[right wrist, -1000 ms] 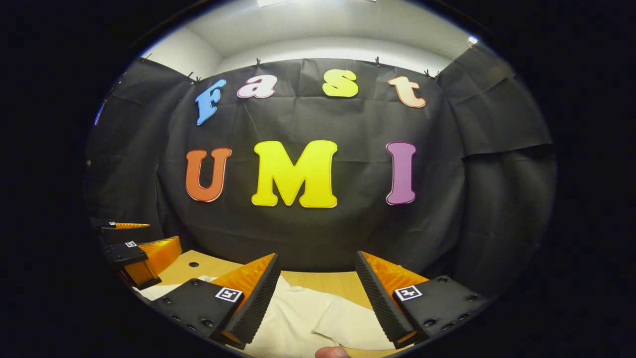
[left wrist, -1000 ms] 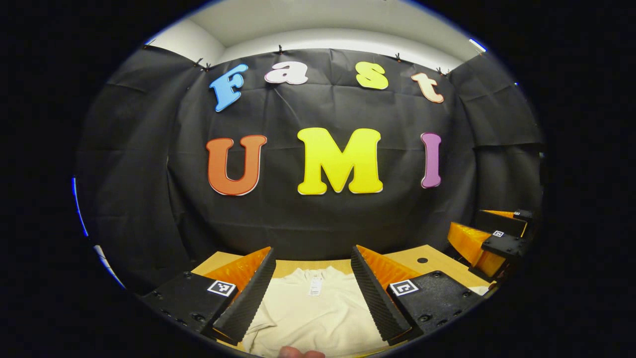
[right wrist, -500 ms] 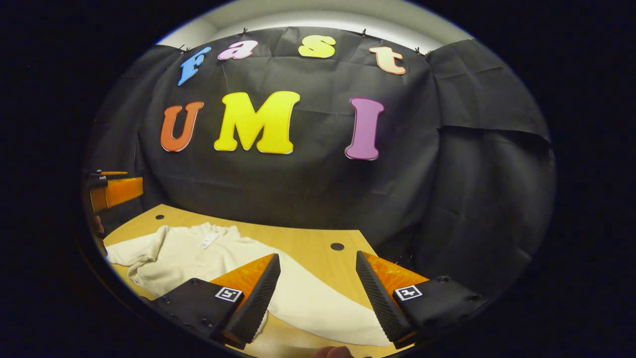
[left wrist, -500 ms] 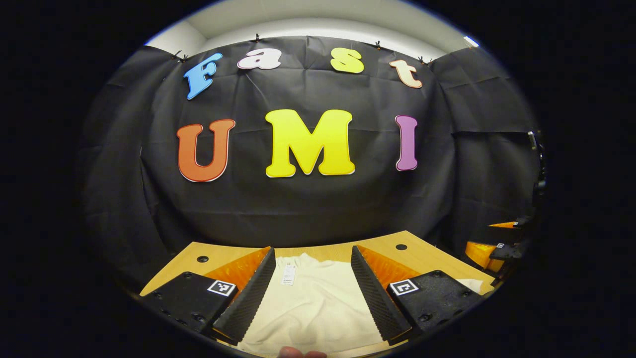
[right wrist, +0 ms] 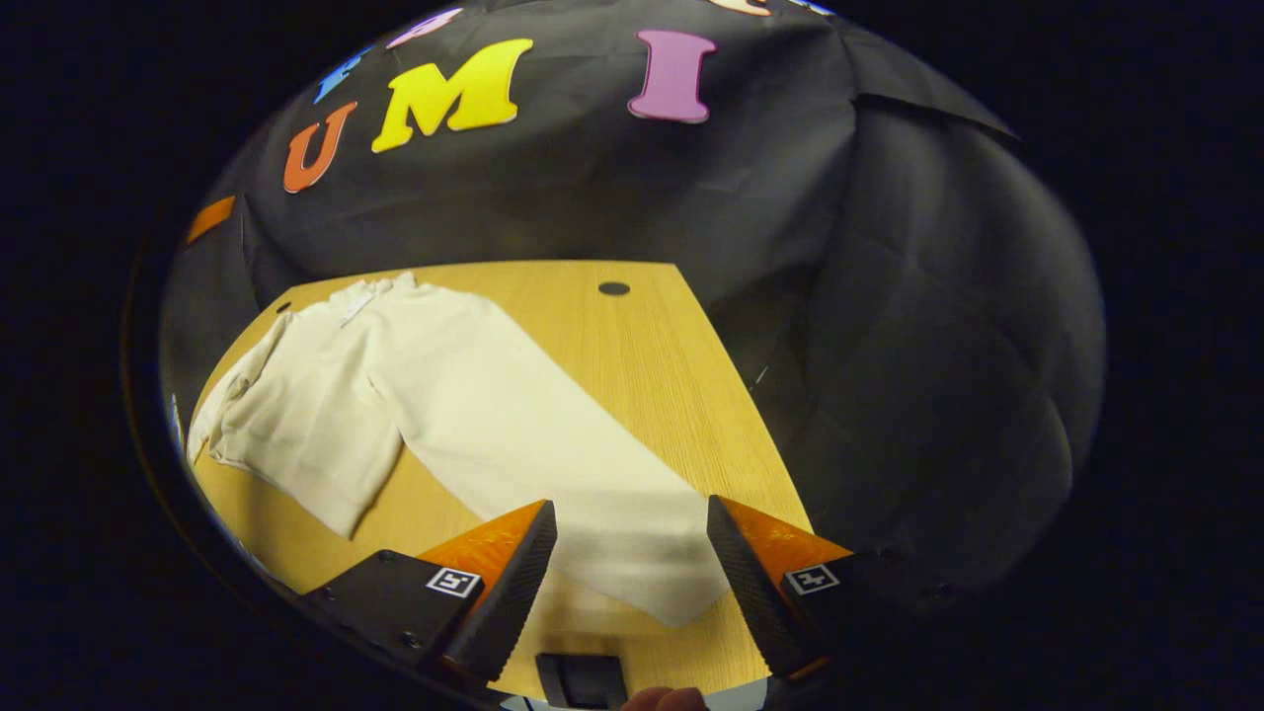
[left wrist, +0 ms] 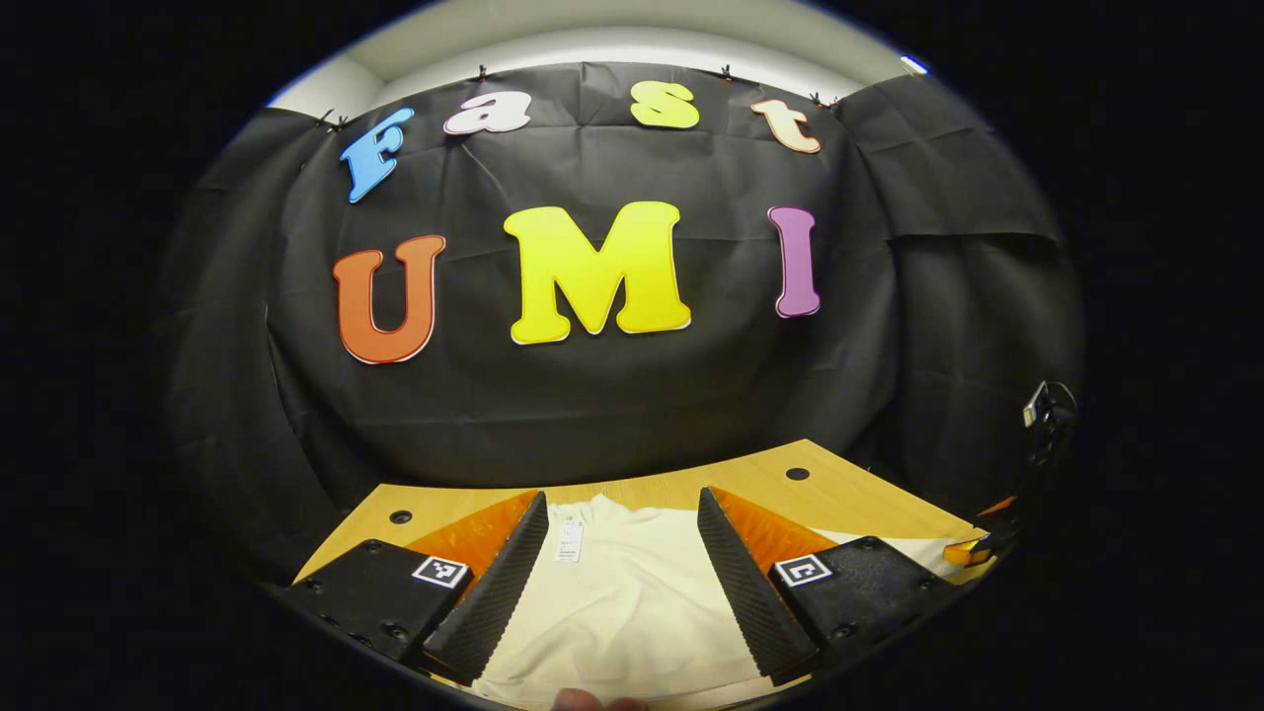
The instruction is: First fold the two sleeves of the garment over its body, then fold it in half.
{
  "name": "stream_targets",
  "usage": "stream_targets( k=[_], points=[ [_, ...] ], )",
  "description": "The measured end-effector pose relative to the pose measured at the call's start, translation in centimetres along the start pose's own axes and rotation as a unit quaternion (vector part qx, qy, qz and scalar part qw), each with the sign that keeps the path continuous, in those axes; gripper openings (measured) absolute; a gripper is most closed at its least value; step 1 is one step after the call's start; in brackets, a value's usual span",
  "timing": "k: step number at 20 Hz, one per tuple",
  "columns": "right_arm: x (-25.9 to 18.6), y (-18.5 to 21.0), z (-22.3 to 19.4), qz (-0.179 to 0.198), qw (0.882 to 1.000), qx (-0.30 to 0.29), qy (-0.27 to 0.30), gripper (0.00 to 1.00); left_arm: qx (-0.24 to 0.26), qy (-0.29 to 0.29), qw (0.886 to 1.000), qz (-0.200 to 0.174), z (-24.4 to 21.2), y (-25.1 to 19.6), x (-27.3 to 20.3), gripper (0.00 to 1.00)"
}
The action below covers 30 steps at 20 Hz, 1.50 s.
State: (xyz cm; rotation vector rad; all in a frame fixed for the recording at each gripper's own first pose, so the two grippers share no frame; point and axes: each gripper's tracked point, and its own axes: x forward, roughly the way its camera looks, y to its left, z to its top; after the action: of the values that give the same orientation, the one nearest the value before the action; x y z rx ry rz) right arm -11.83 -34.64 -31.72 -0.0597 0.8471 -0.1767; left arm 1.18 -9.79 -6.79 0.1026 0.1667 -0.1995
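Both grippers are spread apart with nothing between the fingers. Your left gripper (left wrist: 620, 578) hangs low over the body of the cream garment (left wrist: 627, 602), fingers either side of the cloth but not pinching it. A small white tag (left wrist: 569, 541) sits at the collar just ahead, near the left finger. Past that is the wooden table (left wrist: 750, 479), with a round hole (left wrist: 796, 474) near its far right corner. A bit of your right gripper (left wrist: 973, 548) shows at the far right edge, low over the table.

Your right gripper (right wrist: 630, 583) is tilted down over the long right sleeve (right wrist: 553, 464), the cuff end lying between its fingers, untouched. From there the garment (right wrist: 326, 395) runs away to the left, flat on the table (right wrist: 652, 375). Its other sleeve (right wrist: 296, 449) lies crumpled at the left side. Neither sleeve is folded over the body yet.
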Motion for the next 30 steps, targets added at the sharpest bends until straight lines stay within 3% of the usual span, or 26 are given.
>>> stream_targets(
  k=[5, 9, 12, 15, 16, 17, 18, 19, 21, 23, 26, 30],
  points=[
    [3.3, -2.6, -2.4, -0.007, 1.0, 0.007, 0.03, 0.95, 0.007, 0.023, 1.0, 0.004, -1.3, -0.5, -0.1, 0.96],
    [4.0, -2.4, -3.9, 0.005, 0.999, 0.007, 0.053, 0.95, 0.007, 0.026, 1.0, 0.004, -1.3, -1.1, -0.2, 0.96],
    [3.9, -2.1, -4.5, 0.016, 0.997, 0.048, 0.063, 0.96, 0.008, 0.026, 1.0, 0.003, -1.1, -1.3, 0.0, 0.96],
    [4.0, -1.4, -4.5, 0.025, 0.997, 0.035, 0.062, 0.95, 0.006, 0.029, 1.0, 0.002, -1.3, -1.3, 0.0, 0.96],
    [4.0, -0.7, -4.4, 0.03, 0.997, 0.033, 0.061, 0.89, 0.005, 0.03, 1.0, 0.0, -1.3, -1.4, -0.1, 0.97],
    [4.1, -0.2, -4.5, 0.037, 0.997, 0.027, 0.058, 0.67, 0.004, 0.03, 1.0, 0.002, -1.2, -1.1, -0.1, 0.97],
    [4.1, 0.0, -4.4, 0.036, 0.997, 0.029, 0.059, 0.58, 0.005, 0.029, 1.0, 0.005, -1.2, -0.9, -0.2, 0.98],
    [4.0, -0.5, -4.7, 0.031, 0.997, 0.038, 0.062, 0.38, 0.006, 0.028, 1.0, 0.007, -1.1, -0.7, -0.3, 0.98],
    [3.5, -1.1, -4.6, 0.021, 0.995, 0.068, 0.076, 0.19, 0.003, 0.028, 1.0, 0.012, -1.3, 0.0, -0.5, 0.98],
    [3.7, -0.9, -4.2, 0.022, 0.991, 0.096, 0.085, 0.08, -0.005, 0.029, 0.999, 0.018, -1.5, 0.7, -0.8, 0.98],
    [3.1, -0.7, -3.3, 0.024, 0.989, 0.116, 0.087, 0.08, 0.0, 0.024, 0.999, 0.034, -1.4, 2.4, -1.1, 0.98],
    [0.9, 0.0, 2.3, 0.026, 0.992, 0.114, 0.042, 0.08, 0.004, 0.014, 0.998, 0.057, -1.6, 5.1, -1.3, 0.98]
  ],
)
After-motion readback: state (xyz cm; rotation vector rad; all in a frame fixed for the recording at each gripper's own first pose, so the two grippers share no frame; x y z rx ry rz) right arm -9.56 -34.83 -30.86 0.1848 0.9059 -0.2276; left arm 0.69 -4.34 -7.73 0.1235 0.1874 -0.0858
